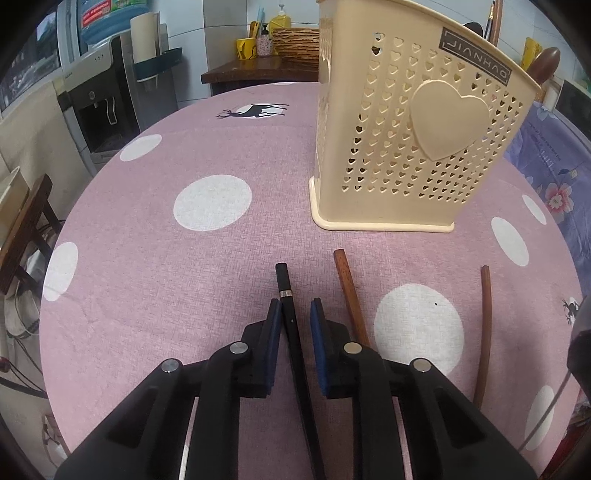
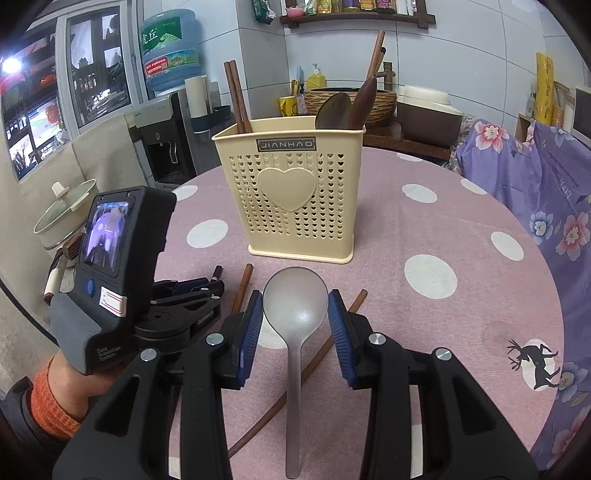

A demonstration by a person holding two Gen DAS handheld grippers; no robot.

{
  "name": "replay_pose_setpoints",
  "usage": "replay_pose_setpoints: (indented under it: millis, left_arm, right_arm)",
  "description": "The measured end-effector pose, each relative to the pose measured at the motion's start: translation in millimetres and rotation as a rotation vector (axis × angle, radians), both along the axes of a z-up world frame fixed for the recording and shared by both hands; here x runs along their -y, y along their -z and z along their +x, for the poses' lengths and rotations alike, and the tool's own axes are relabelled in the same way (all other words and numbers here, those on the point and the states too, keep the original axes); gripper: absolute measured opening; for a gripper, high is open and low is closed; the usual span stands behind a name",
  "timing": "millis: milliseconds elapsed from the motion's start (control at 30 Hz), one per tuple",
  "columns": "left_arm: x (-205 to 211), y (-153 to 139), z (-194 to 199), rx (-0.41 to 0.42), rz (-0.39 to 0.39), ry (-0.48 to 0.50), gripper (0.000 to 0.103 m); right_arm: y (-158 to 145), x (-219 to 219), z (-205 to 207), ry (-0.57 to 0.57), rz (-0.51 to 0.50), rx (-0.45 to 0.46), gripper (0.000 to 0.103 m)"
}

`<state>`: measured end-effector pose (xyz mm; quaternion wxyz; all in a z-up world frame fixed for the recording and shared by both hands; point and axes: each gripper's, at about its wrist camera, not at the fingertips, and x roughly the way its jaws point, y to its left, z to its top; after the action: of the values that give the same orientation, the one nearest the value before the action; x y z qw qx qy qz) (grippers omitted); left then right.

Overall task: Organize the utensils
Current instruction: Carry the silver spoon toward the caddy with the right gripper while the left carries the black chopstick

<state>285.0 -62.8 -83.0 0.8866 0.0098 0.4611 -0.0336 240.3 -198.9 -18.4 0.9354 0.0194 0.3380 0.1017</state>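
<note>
Jaws of left gripper [image 1: 295, 310] narrowed round black chopstick [image 1: 291, 325]; one pad touching, other a hair off, grip not sure. Right gripper [image 2: 295, 314] clamps grey spoon [image 2: 295, 306] by bowl. Desk [image 1: 147, 258] bears cream holder [image 1: 406, 147] ahead of both. Chopstick's long axis runs along jaws toward holder; two brown chopsticks [image 1: 351, 295] lie beside.

walls: grey tile [image 2: 461, 55] | window [image 2: 92, 66] left | water dispenser [image 2: 166, 144] | shelf [image 2: 354, 18]

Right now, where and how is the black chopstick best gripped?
By its upper shaft just below the silver band, from above: the black chopstick lies flat on the table, lengthwise between the left gripper pads, so they close across its thin width.
</note>
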Motion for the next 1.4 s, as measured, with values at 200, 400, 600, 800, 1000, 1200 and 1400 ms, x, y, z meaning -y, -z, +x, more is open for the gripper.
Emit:
replay_pose_setpoints:
  millis: [200, 400, 600, 800, 1000, 1200, 1400]
  left_arm:
    - [3.1, -0.2, -1.4, 0.013, 0.005, -0.012, 0.009]
    - [1.2, -13.0, -7.9, 0.040, -0.039, -0.016, 0.009]
    - [-15.4, -70.4, -37.0, 0.171, -0.127, 0.007, 0.009]
    - [-31.6, -128.1, -68.8, 0.312, -0.156, 0.042, 0.009]
    - [-43.3, -155.6, -79.0, 0.390, -0.169, 0.045, 0.009]
    - [-41.1, -153.8, -75.6, 0.402, -0.162, 0.055, 0.008]
    - [-42.6, -162.9, -74.8, 0.410, -0.177, 0.075, 0.008]
  right_arm:
    - [1.0, 2.3, 0.4, 0.009, 0.007, -0.003, 0.037]
    - [-3.5, 11.5, -4.7, 0.019, 0.028, 0.011, 0.037]
    - [-22.7, 29.4, -17.6, 0.031, 0.074, 0.049, 0.037]
    - [-44.8, 43.1, -32.6, 0.026, 0.104, 0.074, 0.037]
    - [-54.2, 45.7, -38.3, 0.012, 0.135, 0.074, 0.037]
    - [-54.9, 38.6, -38.9, -0.005, 0.130, 0.067, 0.037]
    - [-61.2, 34.9, -32.8, -0.029, 0.117, 0.079, 0.037]
